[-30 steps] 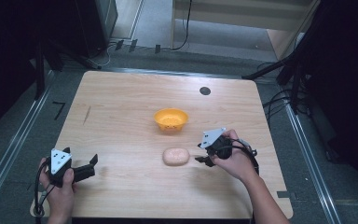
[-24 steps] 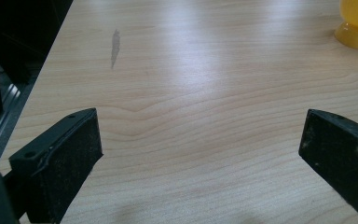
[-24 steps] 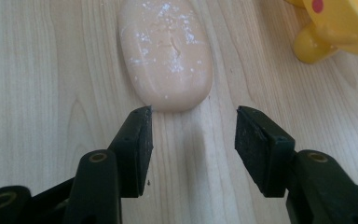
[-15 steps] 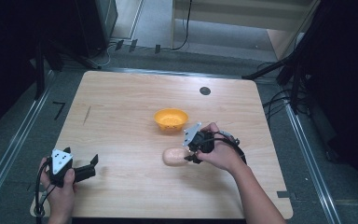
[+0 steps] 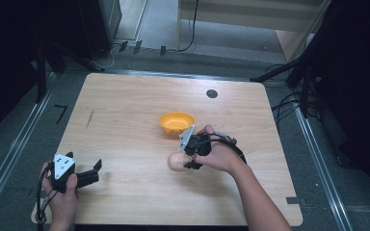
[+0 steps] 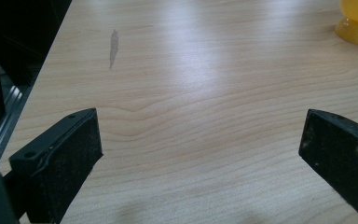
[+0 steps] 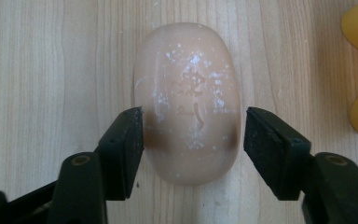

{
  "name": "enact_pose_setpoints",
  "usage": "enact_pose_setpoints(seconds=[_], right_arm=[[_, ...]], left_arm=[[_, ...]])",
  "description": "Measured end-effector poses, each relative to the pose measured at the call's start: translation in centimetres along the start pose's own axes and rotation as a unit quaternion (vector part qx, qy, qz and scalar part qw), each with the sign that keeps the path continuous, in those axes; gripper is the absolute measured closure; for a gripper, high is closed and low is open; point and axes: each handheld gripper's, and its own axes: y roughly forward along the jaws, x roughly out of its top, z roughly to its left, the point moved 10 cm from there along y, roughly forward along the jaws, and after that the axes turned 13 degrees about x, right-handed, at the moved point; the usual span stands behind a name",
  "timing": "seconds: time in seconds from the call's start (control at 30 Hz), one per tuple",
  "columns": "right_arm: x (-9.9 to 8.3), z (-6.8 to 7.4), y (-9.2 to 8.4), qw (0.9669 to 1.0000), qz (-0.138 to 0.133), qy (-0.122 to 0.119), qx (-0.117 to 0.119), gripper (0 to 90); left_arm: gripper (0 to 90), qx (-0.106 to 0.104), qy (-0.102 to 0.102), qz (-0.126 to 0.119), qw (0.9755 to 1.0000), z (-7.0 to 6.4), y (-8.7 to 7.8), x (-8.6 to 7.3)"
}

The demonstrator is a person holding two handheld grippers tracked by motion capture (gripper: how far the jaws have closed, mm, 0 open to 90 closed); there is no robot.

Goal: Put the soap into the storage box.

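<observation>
Now | one soap bar (image 7: 187,100) | one orange bowl (image 5: 176,122) | right gripper (image 7: 193,128) just opening, astride soap | left gripper (image 6: 200,144) open

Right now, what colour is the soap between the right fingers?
Pale peach-pink soap, speckled white; clearest in the right gripper view.

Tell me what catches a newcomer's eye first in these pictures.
The pale soap bar lies mid-table between the right gripper jaws, which have just been opening; the pads flank it, the right one clearly apart. Just behind sits an orange bowl. The left gripper rests open near the table's near-left corner.
</observation>
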Motion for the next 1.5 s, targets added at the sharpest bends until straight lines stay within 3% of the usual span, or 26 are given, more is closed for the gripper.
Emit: enact_pose_setpoints(seconds=[0.73, 1.37, 1.5], right_arm=[[0.3, -0.3, 1.6, 0.9988, 0.037, 0.014, 0.029, 31.3], [0.2, -0.8, 2.3, 0.9984, 0.054, 0.005, 0.016, 32.3], [0.2, -0.7, 2.2, 0.9978, 0.062, 0.014, 0.017, 32.3]], left_arm=[[0.0, 0.000, 0.001, 0.004, 1.0000, 0.0, 0.1, 0.0], [0.0, 0.003, 0.002, 0.005, 1.0000, 0.0, 0.1, -0.1], [0.0, 0.002, 0.002, 0.005, 1.0000, 0.0, 0.1, -0.1]])
